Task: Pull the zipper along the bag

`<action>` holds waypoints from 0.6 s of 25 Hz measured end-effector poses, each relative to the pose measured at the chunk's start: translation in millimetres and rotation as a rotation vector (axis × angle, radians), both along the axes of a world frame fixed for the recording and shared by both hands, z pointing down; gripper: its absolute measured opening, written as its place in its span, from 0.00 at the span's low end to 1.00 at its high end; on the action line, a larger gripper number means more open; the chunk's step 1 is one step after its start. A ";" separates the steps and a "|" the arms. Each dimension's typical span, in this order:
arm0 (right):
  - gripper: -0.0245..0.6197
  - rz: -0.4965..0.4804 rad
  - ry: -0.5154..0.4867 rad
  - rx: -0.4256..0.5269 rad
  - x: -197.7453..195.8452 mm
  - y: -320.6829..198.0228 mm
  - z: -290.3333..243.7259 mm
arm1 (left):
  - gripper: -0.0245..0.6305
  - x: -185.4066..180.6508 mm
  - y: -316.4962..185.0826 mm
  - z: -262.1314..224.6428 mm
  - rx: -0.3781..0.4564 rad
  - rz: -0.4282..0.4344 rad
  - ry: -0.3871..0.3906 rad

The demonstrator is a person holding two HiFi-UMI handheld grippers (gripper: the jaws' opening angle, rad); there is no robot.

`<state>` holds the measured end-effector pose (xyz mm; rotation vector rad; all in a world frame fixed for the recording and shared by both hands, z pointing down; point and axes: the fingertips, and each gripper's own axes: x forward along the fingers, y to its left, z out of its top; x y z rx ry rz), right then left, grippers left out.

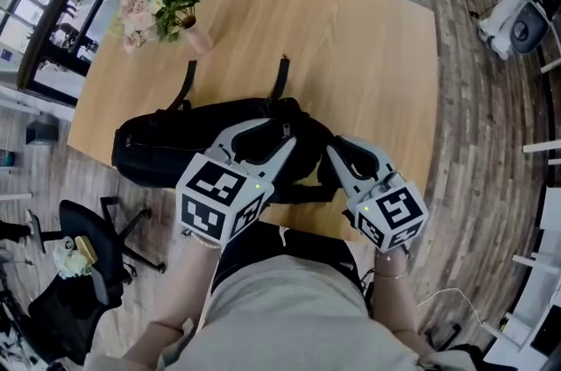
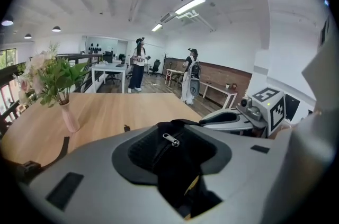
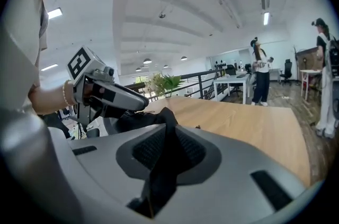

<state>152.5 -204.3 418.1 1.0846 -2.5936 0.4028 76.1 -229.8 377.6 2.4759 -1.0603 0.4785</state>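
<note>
Between left gripper (image 2: 173, 154) jaws, apart: zipper pull (image 2: 170, 139), seemingly untouched.

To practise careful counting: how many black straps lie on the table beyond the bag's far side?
2. One strap runs towards the vase; the other strap lies right of it. The bag may hide more.

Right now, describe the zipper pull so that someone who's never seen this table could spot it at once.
On the wooden table lies a long black bag. On its top, between the jaws of the open left gripper, sits the zipper pull: a small silver metal tab, the only shiny thing on the dark fabric.
</note>
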 end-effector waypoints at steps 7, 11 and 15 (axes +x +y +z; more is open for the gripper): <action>0.13 -0.008 -0.002 0.012 -0.6 -1.4 3.2 | 0.29 11.8 4.0 21.0 -0.124 0.022 -0.013; 0.13 -0.013 0.001 0.027 -3.4 0.8 3.8 | 0.29 11.4 5.7 29.4 -0.161 0.013 0.002; 0.12 -0.013 0.002 0.033 -5.3 2.4 3.5 | 0.28 11.0 6.0 34.7 -0.182 0.006 0.024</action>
